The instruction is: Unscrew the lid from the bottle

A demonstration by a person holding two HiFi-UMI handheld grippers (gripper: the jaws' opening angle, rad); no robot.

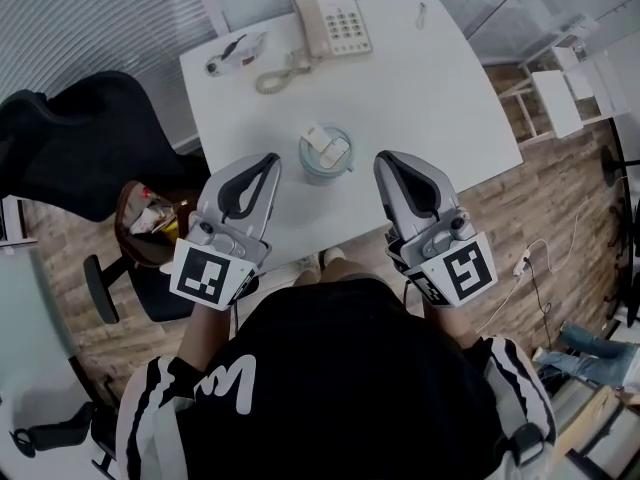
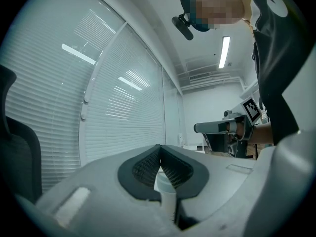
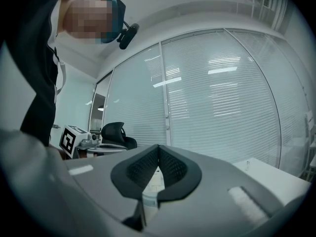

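A pale blue bottle (image 1: 326, 154) with a white lid stands upright near the front of the white table (image 1: 440, 98). My left gripper (image 1: 268, 161) hovers just left of it, my right gripper (image 1: 388, 161) just right of it, neither touching it. Both point away from me with jaws shut and nothing between the pads. In the left gripper view the dark ribbed pads (image 2: 147, 166) meet at the tip, and the right gripper (image 2: 219, 127) shows across from it. The right gripper view shows its pads (image 3: 174, 168) closed the same way, with the left gripper (image 3: 81, 141) beyond.
At the table's far side are a beige telephone (image 1: 333, 25) with its coiled cord (image 1: 274, 76), a small white device (image 1: 236, 52) and a small pen-like item (image 1: 421, 13). A black office chair (image 1: 80, 143) and a bin (image 1: 148, 220) stand left of the table. Blinds cover the windows.
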